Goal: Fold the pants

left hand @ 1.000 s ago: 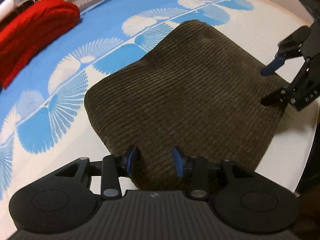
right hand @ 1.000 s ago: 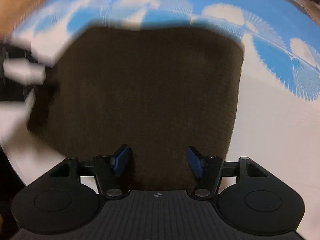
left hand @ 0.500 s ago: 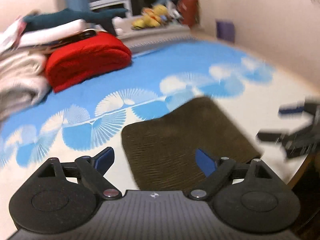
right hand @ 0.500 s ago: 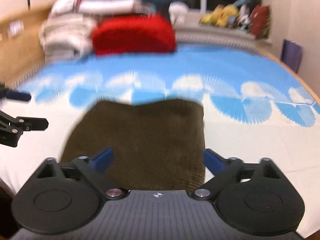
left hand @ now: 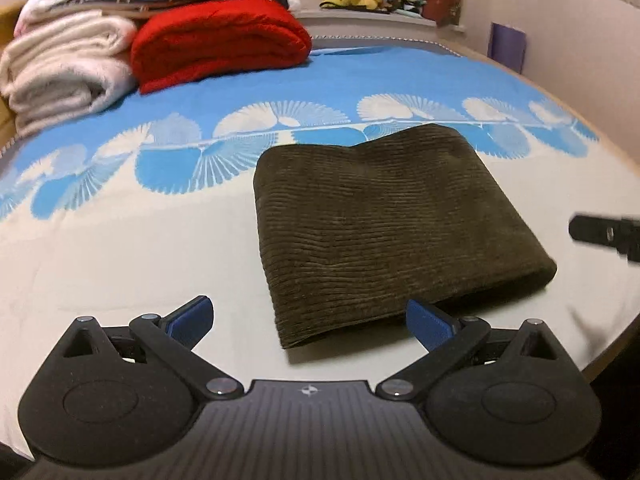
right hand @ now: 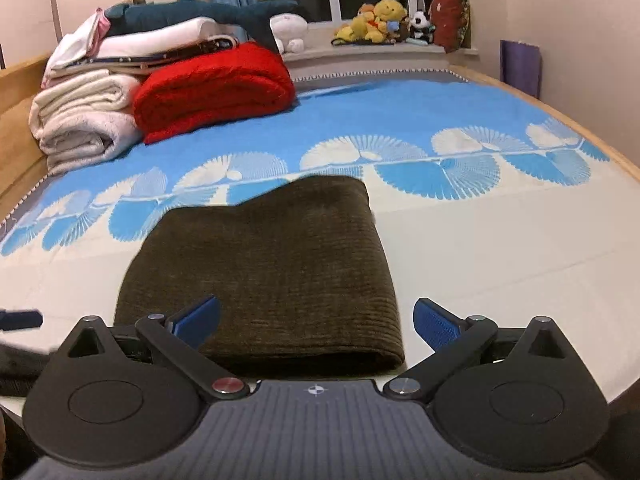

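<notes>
The dark olive corduroy pants (left hand: 392, 220) lie folded into a compact rectangle on the bed's blue-and-white cover (left hand: 120, 240); they also show in the right wrist view (right hand: 272, 272). My left gripper (left hand: 310, 322) is open and empty, held back from the pants' near left corner. My right gripper (right hand: 316, 322) is open and empty, just short of the pants' near edge. A blurred tip of the right gripper shows at the right edge of the left wrist view (left hand: 604, 234).
A red folded blanket (right hand: 212, 88), white folded blankets (right hand: 80, 120) and stacked laundry sit at the bed's far left. Plush toys (right hand: 380, 20) line the window sill. The bed's wooden edge (right hand: 624, 160) curves on the right.
Both grippers have opened wide and pulled back and up from the folded pants. The views now take in the whole bed and room.
</notes>
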Demonstrator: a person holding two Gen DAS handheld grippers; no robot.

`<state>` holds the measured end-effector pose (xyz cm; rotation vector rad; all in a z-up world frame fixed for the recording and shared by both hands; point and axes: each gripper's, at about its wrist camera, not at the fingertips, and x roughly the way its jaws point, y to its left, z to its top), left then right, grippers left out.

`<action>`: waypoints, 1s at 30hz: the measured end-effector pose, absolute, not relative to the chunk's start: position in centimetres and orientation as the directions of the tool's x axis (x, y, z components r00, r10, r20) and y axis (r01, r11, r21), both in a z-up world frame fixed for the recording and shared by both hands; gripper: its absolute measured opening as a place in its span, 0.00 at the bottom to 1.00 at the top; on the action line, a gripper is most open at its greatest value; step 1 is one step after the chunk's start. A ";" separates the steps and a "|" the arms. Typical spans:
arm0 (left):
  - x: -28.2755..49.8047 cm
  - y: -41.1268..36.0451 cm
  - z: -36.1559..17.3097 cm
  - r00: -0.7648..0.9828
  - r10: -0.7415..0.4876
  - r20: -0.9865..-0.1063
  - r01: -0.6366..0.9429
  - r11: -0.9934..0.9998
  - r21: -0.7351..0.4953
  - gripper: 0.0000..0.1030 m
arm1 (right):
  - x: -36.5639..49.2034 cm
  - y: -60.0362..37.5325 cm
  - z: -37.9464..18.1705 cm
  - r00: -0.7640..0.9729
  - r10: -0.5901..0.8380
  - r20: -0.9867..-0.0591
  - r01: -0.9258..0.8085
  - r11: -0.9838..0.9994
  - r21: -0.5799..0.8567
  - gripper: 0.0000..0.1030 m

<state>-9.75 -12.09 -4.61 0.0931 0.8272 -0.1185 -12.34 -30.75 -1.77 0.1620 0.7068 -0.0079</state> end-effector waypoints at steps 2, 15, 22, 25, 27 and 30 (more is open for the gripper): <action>-9.6 -12.0 -4.8 0.659 -0.090 -0.747 0.134 0.991 -0.001 1.00 | -12.4 -30.3 -1.8 0.756 0.046 -0.653 0.065 0.987 0.144 0.99; -8.8 -13.2 -5.9 0.643 -0.106 -0.759 0.162 0.987 -0.001 1.00 | -11.4 -30.1 -2.7 0.723 0.044 -0.689 0.057 0.991 0.123 0.99; -8.3 -12.5 -6.1 0.626 -0.106 -0.772 0.131 0.991 -0.030 1.00 | -11.2 -29.7 -3.0 0.715 0.040 -0.698 0.052 0.993 0.110 0.99; -8.3 -12.7 -6.3 0.620 -0.101 -0.778 0.133 0.991 -0.023 1.00 | -11.3 -29.6 -3.1 0.714 0.044 -0.699 0.043 0.993 0.106 0.99; -8.3 -12.8 -6.3 0.618 -0.101 -0.779 0.134 0.991 -0.022 1.00 | -11.3 -29.6 -3.1 0.711 0.043 -0.702 0.036 0.995 0.098 0.99; -8.3 -12.9 -6.3 0.621 -0.102 -0.777 0.133 0.991 -0.024 1.00 | -11.3 -29.7 -3.1 0.708 0.042 -0.705 0.039 0.994 0.098 0.99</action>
